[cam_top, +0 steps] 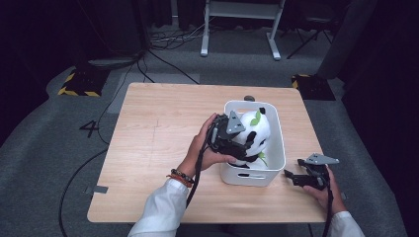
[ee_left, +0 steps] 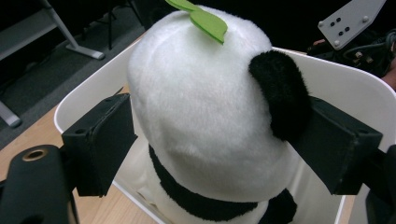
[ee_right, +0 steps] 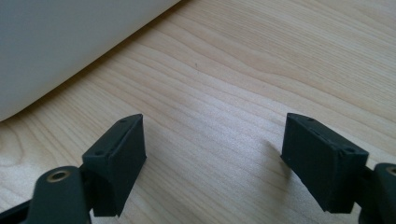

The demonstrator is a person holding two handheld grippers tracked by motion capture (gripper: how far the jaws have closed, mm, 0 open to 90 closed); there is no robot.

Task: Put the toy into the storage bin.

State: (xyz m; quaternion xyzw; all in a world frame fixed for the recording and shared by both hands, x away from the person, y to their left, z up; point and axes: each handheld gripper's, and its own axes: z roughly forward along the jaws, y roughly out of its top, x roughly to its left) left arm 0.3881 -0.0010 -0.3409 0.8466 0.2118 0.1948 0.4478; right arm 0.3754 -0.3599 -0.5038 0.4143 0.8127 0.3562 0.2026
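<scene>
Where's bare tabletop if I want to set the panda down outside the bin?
The widest free patch is the table left of the white bin, out to its left edge. Another strip runs behind the bin. It is crowded right of the bin, where the right gripper rests. The left gripper clamps the panda.

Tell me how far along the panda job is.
Mostly done, it seems: the plush panda sits inside the white bin. In hand: the left hand-held gripper has its jaws closed on the panda's head. Left: release it and pull back. The right hand-held gripper rests open over the wooden table, beside the bin.
</scene>
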